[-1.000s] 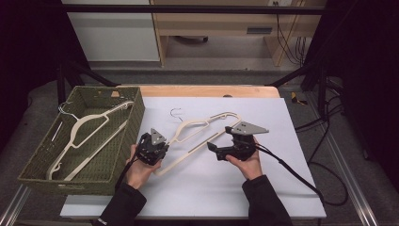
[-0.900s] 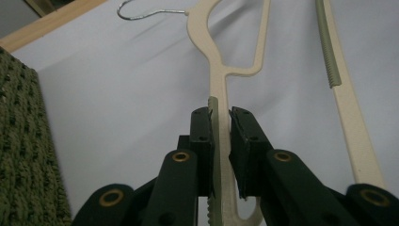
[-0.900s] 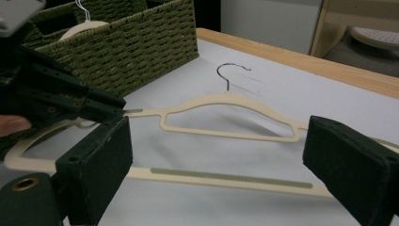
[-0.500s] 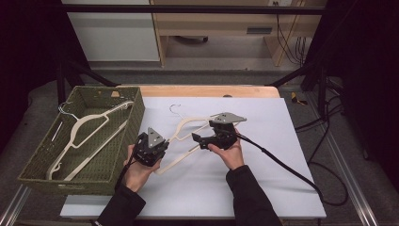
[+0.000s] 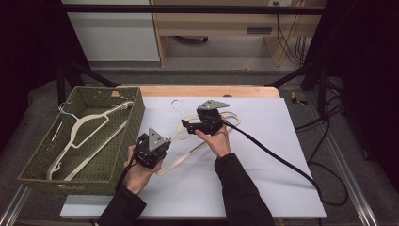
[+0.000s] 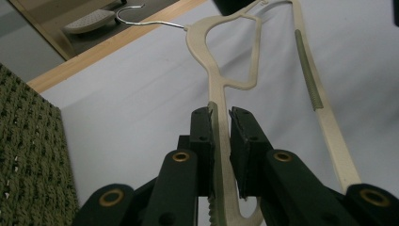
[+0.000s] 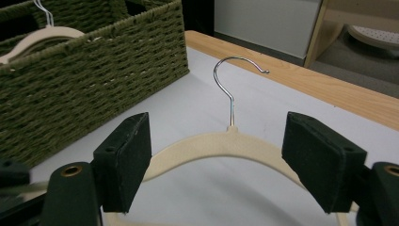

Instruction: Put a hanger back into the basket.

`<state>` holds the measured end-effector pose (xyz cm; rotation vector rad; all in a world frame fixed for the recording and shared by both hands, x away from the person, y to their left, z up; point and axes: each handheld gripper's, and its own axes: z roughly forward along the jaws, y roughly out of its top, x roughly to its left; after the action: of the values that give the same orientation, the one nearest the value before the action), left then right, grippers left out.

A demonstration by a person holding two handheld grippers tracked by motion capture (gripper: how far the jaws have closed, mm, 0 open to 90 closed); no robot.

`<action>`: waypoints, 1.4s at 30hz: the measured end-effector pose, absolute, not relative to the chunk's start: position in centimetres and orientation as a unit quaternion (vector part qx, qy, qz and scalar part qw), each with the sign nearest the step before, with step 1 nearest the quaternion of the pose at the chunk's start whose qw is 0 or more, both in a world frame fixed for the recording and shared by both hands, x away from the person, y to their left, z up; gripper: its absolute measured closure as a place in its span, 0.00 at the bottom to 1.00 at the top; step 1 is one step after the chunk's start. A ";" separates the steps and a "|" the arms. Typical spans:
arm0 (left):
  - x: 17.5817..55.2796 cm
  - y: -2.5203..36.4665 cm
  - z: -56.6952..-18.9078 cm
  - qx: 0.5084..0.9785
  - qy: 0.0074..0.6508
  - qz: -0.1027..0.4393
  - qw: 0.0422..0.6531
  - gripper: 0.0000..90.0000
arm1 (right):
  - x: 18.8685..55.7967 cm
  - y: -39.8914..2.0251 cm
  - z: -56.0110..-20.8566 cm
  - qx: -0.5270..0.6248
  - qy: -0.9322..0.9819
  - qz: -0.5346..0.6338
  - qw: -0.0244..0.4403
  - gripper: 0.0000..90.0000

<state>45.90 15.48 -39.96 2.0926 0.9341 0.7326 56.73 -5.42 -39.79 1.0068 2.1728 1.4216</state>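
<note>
A cream hanger (image 5: 188, 143) with a metal hook (image 5: 176, 104) lies on the white table, slightly lifted at one end. My left gripper (image 5: 151, 149) is shut on the hanger's lower arm; the left gripper view shows the cream bar (image 6: 221, 136) pinched between the jaws. My right gripper (image 5: 190, 126) is open near the hanger's neck. In the right gripper view the curved shoulder (image 7: 221, 143) and the hook (image 7: 233, 77) sit between the wide-apart pads, with neither pad touching them.
A green woven basket (image 5: 44, 165) stands at the table's left and holds another cream hanger (image 5: 89, 127). It appears close by in the right gripper view as the basket wall (image 7: 84, 80). A wooden strip (image 5: 202, 91) runs along the table's far edge. The right gripper's cable (image 5: 282, 160) trails right.
My right gripper has moved left and forward from the hanger's right arm to its neck near the hook. The left gripper has kept its hold, and the hanger has shifted slightly.
</note>
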 end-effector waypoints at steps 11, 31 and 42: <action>45.8 15.6 -39.8 0.816 0.355 0.284 0.357 0.88 | 60.3 -3.6 -41.1 0.377 0.774 0.478 0.175 0.45; 45.7 15.3 -40.2 0.816 0.352 0.287 0.358 0.88 | 62.5 -2.2 -42.5 0.399 0.788 0.448 0.139 0.87; 45.5 15.1 -40.3 0.817 0.348 0.285 0.360 0.88 | 62.3 -2.1 -41.9 0.396 0.793 0.443 0.138 0.99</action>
<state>45.52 15.12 -40.33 2.1078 0.8983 0.7346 62.28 -2.15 -41.95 1.1442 2.2924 1.2797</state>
